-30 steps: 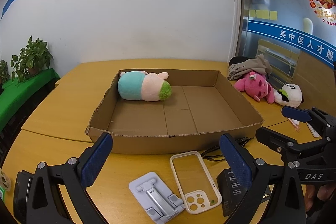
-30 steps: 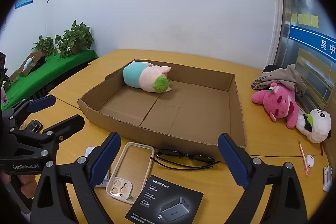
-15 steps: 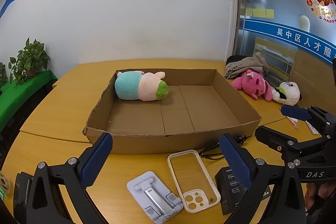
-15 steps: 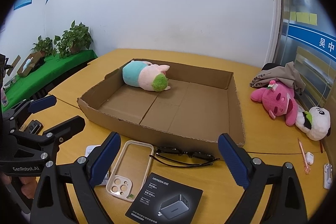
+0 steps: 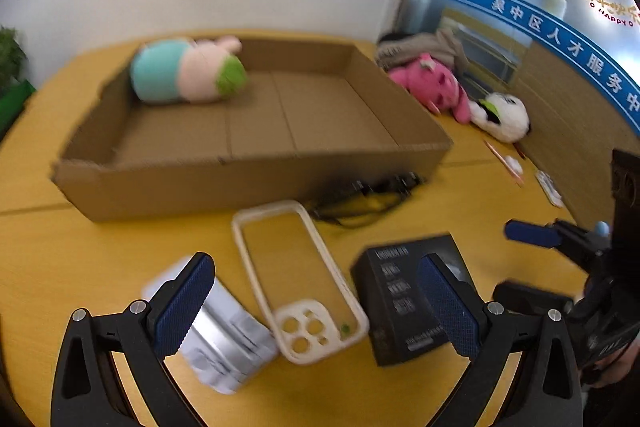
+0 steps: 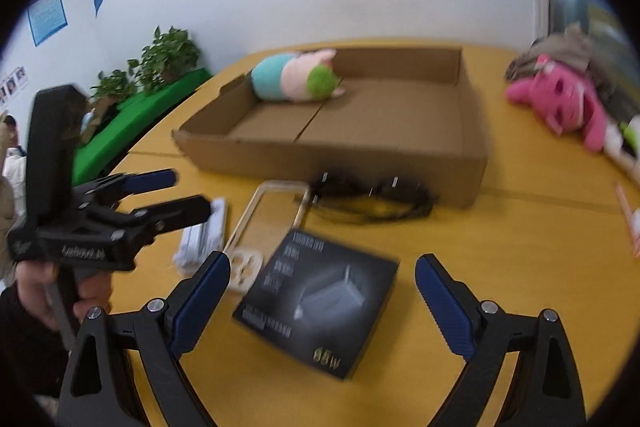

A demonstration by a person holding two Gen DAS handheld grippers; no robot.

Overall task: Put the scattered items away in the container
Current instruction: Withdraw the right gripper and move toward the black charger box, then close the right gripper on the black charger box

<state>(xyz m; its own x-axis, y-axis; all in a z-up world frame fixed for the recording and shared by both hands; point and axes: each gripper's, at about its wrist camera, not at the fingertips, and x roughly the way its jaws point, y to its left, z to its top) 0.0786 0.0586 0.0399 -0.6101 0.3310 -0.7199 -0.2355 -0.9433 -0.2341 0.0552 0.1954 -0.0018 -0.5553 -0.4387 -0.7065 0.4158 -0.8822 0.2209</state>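
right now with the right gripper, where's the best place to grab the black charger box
Probably across its two long side edges, coming down from above. The black charger box lies flat on the table, and the open right gripper already hangs over it with a finger either side. Its far left corner sits close to the phone case, so grip mid-length.

both wrist views look forward and down along their own fingers, low over the table (image 5: 60, 251), facing the cardboard box (image 5: 256, 131). they share the box, the phone case (image 6: 276, 223) and the black carton (image 6: 320, 299).
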